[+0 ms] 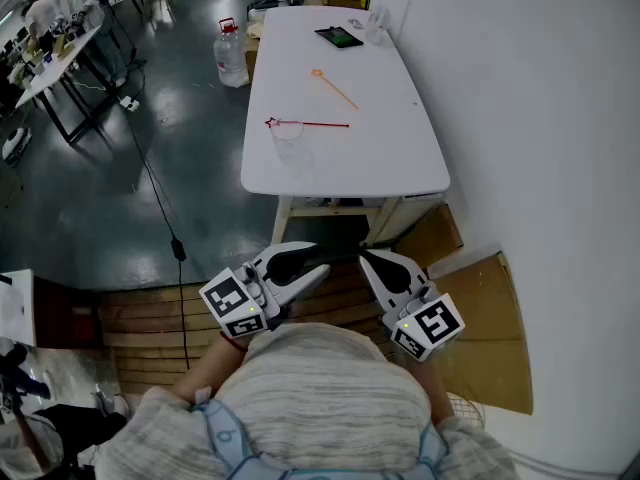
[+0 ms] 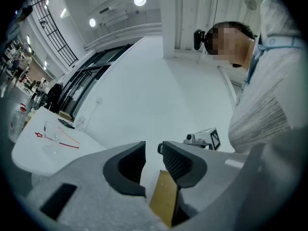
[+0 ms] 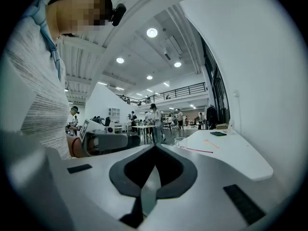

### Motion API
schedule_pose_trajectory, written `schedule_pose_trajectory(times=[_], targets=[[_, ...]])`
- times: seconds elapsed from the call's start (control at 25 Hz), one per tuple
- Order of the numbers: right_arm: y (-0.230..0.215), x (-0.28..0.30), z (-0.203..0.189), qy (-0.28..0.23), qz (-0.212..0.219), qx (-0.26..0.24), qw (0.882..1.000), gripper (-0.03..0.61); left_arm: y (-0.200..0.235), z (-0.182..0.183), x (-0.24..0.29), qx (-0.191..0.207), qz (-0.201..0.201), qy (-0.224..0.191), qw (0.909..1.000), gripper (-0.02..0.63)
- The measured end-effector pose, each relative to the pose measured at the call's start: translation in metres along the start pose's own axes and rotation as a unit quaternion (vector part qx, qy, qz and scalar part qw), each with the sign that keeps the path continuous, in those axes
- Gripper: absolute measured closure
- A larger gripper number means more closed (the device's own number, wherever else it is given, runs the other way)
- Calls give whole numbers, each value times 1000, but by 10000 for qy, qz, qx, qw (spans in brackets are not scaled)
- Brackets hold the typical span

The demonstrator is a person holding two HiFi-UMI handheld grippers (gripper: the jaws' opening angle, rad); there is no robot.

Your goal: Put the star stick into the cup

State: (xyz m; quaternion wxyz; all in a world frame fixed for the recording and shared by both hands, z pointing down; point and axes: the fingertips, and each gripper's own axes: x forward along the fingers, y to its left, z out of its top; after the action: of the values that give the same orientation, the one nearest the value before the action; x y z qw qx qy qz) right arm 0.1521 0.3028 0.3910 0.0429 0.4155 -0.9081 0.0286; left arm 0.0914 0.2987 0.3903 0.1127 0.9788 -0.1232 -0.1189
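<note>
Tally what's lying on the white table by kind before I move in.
Sticks: 2, the red star stick and the orange stick
Cups: 1, the clear cup
Screens: 1, the dark flat device
Unclear: 1, the clear item at the far corner, too small to name
Total: 5

A white desk [image 1: 400, 158] stands with its long right edge against a plain white wall [image 1: 540, 118]. Left of the desk spreads a dark, glossy floor [image 1: 150, 198]. A black cable [image 1: 178, 248] trails across it, and a clear water jug [image 1: 231, 55] stands just beside the desk's far corner. Nearer than the desk lie wooden planks [image 1: 150, 318] and a brown cardboard sheet [image 1: 490, 328]. Other tables [image 1: 60, 63] stand far to the desk's left. Round ceiling lights [image 3: 152, 32] shine overhead.
</note>
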Motion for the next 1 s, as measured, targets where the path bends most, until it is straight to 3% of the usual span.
schedule_pose_trajectory(times=[1.0], targets=[[25, 30, -3, 149, 14, -41, 9999, 571, 13, 1, -50, -160, 48, 5, 9999, 494]])
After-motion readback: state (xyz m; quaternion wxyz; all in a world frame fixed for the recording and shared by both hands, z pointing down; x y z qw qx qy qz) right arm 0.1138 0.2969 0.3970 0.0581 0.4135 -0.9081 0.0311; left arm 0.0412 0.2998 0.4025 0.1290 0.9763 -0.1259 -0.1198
